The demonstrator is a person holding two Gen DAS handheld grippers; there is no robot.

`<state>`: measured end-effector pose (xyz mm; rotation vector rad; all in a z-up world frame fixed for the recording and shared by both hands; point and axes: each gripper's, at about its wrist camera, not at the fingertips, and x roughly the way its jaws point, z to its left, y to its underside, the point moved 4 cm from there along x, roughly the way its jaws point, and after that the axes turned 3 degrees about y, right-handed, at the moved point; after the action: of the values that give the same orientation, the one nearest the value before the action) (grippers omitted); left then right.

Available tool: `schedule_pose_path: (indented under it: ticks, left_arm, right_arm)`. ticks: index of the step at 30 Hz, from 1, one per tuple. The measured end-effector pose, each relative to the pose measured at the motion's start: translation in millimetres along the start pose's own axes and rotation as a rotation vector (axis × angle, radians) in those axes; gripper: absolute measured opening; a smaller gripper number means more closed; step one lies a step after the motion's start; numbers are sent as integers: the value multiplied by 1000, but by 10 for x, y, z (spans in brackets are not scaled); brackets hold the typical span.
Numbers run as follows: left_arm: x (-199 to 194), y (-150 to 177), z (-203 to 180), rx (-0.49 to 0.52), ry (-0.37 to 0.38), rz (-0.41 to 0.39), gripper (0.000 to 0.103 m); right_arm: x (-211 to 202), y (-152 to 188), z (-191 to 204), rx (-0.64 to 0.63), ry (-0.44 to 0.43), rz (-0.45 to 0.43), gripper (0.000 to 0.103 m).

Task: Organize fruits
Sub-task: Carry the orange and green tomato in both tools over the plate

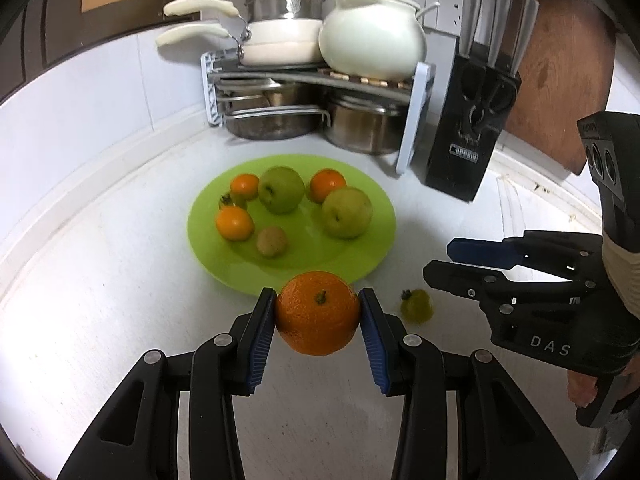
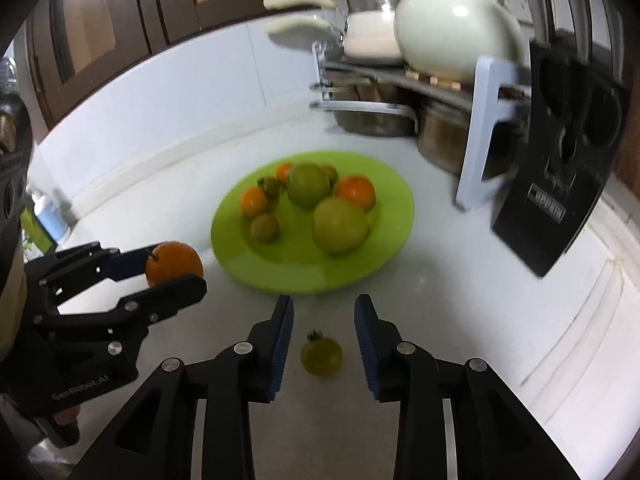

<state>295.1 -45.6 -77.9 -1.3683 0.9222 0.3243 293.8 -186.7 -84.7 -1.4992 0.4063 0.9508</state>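
On the left, the left gripper point(image 1: 318, 308) is clamped on an orange point(image 1: 317, 313), its blue pads pressing the fruit from both sides. In the right wrist view the same orange point(image 2: 174, 263) sits in that gripper point(image 2: 176, 270) just beside the near-left rim of the green plate point(image 2: 396, 216), above the white counter point(image 2: 460, 300); whether it is lifted clear of the surface cannot be told.

In the middle, the green plate point(image 1: 372, 248) lies flat on the counter point(image 1: 100, 280) and carries two green apples point(image 1: 281, 189) point(image 1: 347, 213), three small oranges point(image 1: 235, 223) point(image 1: 245, 186) point(image 1: 327, 185), a brownish kiwi point(image 1: 272, 241) and a small green tomato point(image 1: 228, 200) half hidden behind the oranges.

Further right, a small yellow-green tomato point(image 2: 321, 356) with a dark stalk lies on the counter, off the plate and near its front rim. The right gripper point(image 2: 323, 312) hangs over it with its jaws apart, one pad on each side of the fruit, not touching it. In the left wrist view this tomato point(image 1: 417, 305) sits just beside the held orange, with the right gripper point(image 1: 440, 262) near it.

At the back right stand a rack of pots point(image 1: 312, 92) and a black knife block point(image 1: 468, 128).
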Motion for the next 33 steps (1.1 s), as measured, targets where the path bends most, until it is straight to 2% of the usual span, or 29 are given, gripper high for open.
schedule_pose_path:
  ticks: [3,14,22,25,28,33]
  left_arm:
    - [28,66,-11,-5,4,17,41]
    - [119,162,36,-26,-2,50,41]
    - [185,192,75,-37,-6,66,41]
    - [195,199,79,-38,-9,68,41]
    - [198,203,86,-41,-10,70,41]
    - [192,202,93,-41,-10,67,41]
  right_arm:
    - [27,80,-16,-1,5,17,40]
    - [252,215,17,0,-33,94,40]
    - [364,233,41,-13,-26,120,40]
    - [380,237,50,-19,-17,123,39]
    - [390,240,54,-24,-9,125,31]
    - [386,235,50,-26,-6,118,30]
